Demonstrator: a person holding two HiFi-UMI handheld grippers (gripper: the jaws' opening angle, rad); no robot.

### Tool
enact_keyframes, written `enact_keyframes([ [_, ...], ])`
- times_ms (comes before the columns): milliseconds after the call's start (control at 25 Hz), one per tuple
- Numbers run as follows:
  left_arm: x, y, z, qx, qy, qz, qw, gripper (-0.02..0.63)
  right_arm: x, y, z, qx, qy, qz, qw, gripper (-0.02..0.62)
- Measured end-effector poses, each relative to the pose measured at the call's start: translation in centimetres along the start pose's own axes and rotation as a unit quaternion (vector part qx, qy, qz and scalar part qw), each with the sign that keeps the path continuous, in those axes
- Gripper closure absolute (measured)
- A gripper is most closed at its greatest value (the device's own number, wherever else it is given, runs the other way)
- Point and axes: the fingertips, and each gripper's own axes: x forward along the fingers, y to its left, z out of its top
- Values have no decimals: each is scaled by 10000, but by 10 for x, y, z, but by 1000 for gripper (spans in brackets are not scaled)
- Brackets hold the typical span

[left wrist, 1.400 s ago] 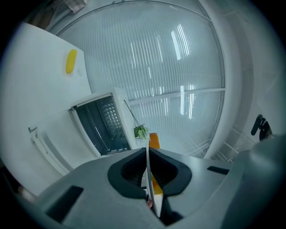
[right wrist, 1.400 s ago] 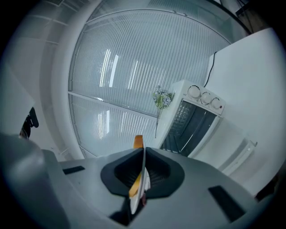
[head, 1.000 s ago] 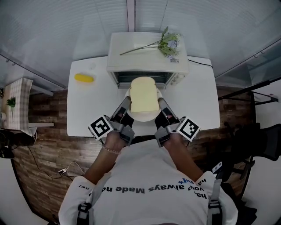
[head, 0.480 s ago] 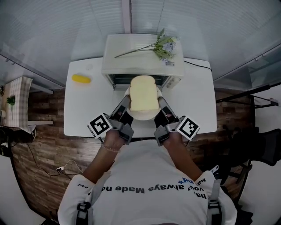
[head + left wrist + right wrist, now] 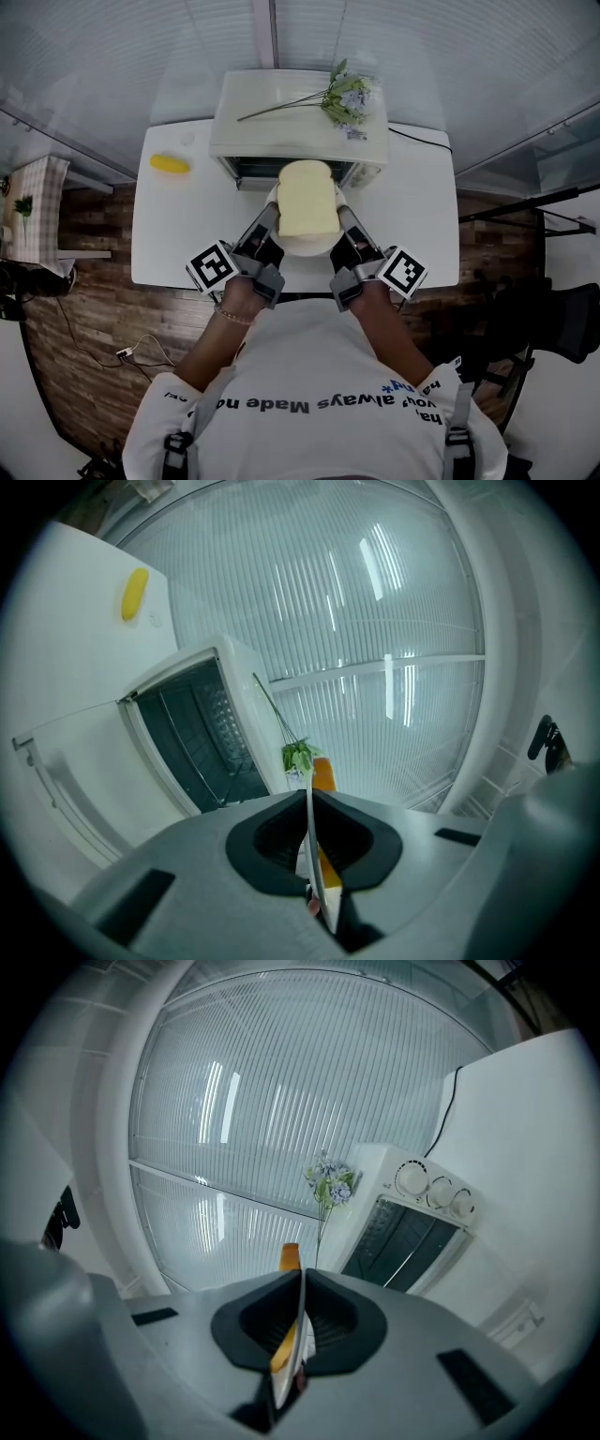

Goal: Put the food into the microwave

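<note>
1. Below, a white table [image 5: 422, 206] spreads out.
2. Jaws of the left gripper [image 5: 270, 217] and right gripper [image 5: 343, 216] are clamped on opposite rims of a round white plate [image 5: 305, 247].
3. On it lies a pale bread slice [image 5: 307, 199], its long axis and rounded end pointing at the open white microwave [image 5: 281, 117].

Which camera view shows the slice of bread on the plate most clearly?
The head view: the whole pale slice of bread lies face-up on the plate. The left gripper view and the right gripper view see it edge-on, showing only an orange sliver of crust beside the plate rim.
</note>
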Motion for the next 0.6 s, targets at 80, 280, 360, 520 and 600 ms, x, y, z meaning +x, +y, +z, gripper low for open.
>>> enact_keyframes([
  [80, -1, 2, -1, 4, 9, 30, 10000, 589, 0, -3, -1, 49, 31, -17, 10000, 574],
  [280, -1, 13, -4, -31, 75, 121, 9999, 589, 1, -13, -4, 111, 99, -85, 9999, 574],
  [360, -3, 21, -5, 3, 112, 239, 9997, 589, 1, -18, -6, 170, 119, -118, 9997, 574],
  [520, -8, 38, -6, 151, 200, 483, 9985, 589, 0, -31, -12, 228, 144, -207, 9994, 574],
  [600, -8, 47, -6, 181, 232, 542, 9981, 589, 2, -38, -13, 209, 168, -258, 9993, 574],
])
